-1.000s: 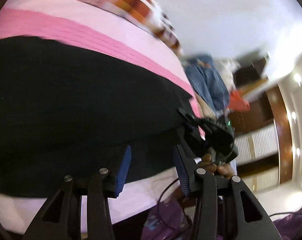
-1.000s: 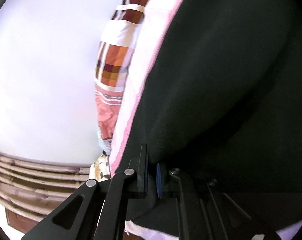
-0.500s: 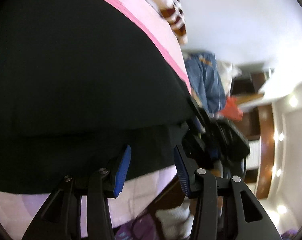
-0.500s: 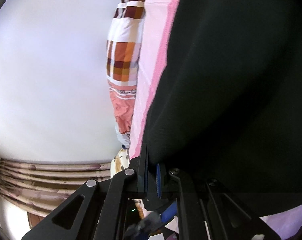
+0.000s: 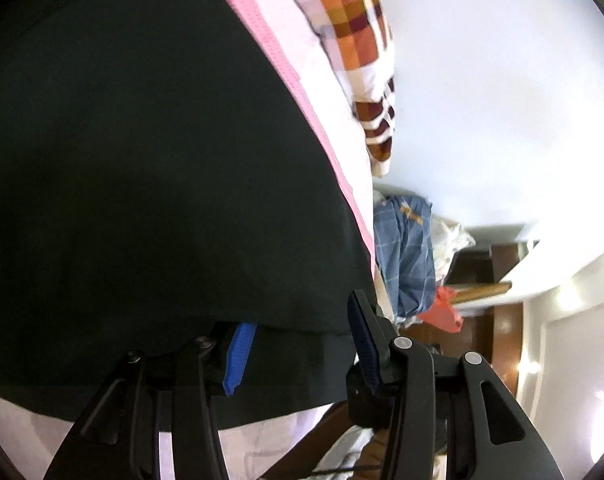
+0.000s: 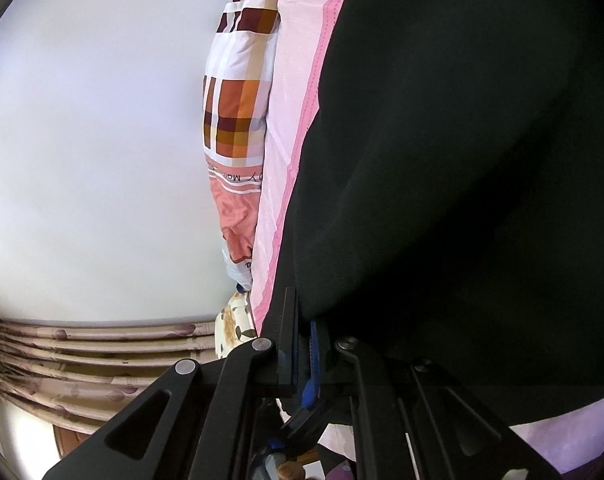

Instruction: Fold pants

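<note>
The black pants [image 5: 150, 168] lie on a pink bed sheet [image 5: 326, 92] and fill most of both views [image 6: 462, 168]. My left gripper [image 5: 298, 344] is open, its blue-padded fingers [image 5: 238, 356] spread at the pants' near edge, with black cloth between them and partly over the left finger. My right gripper [image 6: 302, 344] is shut on the edge of the pants, the cloth pinched between its pads.
A checked orange and brown pillow [image 5: 362, 40] lies at the head of the bed against a white wall; it also shows in the right wrist view [image 6: 238, 112]. A blue garment [image 5: 410, 260] and a red cloth [image 5: 442, 312] lie beyond the bed. Curtains [image 6: 82, 364] hang at lower left.
Both grippers have swung over the pants, so the black cloth fills more of each view. The left gripper stays open, the right stays shut on the cloth.
</note>
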A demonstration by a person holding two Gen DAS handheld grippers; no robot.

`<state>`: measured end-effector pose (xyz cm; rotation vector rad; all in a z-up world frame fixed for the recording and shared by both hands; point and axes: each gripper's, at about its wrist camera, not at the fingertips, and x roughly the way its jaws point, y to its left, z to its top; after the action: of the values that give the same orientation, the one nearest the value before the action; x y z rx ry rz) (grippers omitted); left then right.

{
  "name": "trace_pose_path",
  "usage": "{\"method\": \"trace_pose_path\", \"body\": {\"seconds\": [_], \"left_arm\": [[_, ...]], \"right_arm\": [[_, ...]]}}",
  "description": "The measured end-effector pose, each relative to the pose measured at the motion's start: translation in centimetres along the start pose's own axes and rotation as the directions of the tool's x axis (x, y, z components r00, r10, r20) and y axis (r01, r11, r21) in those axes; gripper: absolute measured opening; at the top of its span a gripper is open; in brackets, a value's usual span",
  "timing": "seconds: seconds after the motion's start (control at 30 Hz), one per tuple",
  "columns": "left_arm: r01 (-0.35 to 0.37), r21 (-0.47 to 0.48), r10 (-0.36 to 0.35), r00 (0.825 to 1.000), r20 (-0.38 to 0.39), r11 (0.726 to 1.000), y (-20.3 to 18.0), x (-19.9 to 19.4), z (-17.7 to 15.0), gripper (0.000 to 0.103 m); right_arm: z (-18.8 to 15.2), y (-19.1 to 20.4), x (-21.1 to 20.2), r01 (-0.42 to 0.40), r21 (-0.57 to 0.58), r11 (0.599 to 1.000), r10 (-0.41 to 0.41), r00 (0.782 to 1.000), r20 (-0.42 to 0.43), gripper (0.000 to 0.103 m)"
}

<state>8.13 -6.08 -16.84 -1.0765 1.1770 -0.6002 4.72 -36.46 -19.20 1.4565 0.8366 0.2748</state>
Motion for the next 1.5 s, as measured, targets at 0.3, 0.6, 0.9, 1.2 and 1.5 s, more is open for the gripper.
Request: {"method": "trace_pose_path", "body": {"seconds": [0.3, 0.6, 0.9, 1.2, 1.5], "left_arm": [[-0.080, 0.063, 0.077, 0.996, 0.048, 0.995, 0.1, -0.9, 0.7, 0.015], [-0.029, 0.107, 0.023, 0.998, 0.051, 0.994, -2.4, -2.2, 1.2, 0.011], [0.019, 0.082, -0.023, 0.999, 0.043, 0.996, -2.8, -3.0, 1.6, 0.011], [-0.052, 0.147, 0.055, 0.998, -0.018, 0.988, -3.0, -2.3, 0.9, 0.011], [-0.117, 0.353, 0.165, 0.981, -0.106, 0.928, -3.9, -2.9, -0.9, 0.011]], "right_arm": [[0.5, -0.2, 0.1, -0.037, 0.019, 0.999, 0.037, 0.999, 0.001, 0.007], [2.1, -3.2, -0.9, -0.066, 0.118, 0.991, 0.056, 0.995, 0.085, 0.029], [6.6, -5.9, -5.6, -0.188, 0.170, 0.967, 0.134, 0.948, 0.287, 0.034], [7.5, -6.1, -14.5, 0.052, 0.073, 0.996, -0.074, 0.935, 0.347, 0.006], [4.0, -6.0, -18.5, 0.110, 0.032, 0.993, -0.115, 0.936, 0.333, 0.005]]}}
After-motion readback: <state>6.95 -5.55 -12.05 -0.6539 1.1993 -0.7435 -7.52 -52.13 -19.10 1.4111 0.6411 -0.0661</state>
